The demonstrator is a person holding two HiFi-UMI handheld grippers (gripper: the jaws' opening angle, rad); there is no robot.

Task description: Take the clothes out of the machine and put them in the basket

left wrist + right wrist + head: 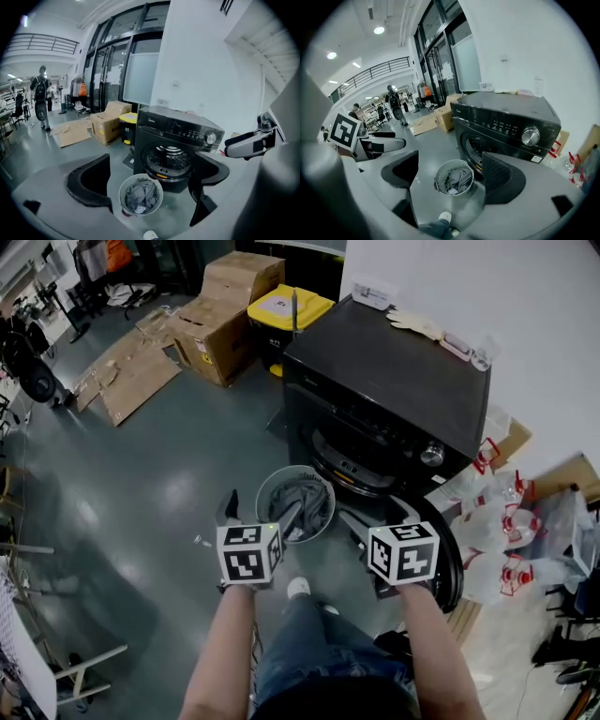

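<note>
With my left hand-held gripper (150,185) and right hand-held gripper (450,176) both apart and empty and the clothes (298,502) in the basket (260,498) before the machine (384,362), I judge only a check of the drum (171,157) remains.

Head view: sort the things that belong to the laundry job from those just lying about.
Job: machine; basket; grey clothes in the basket.

Lying about: cardboard boxes; flattened cardboard on the floor; yellow-lidded bin; plastic bags beside the machine.
</note>
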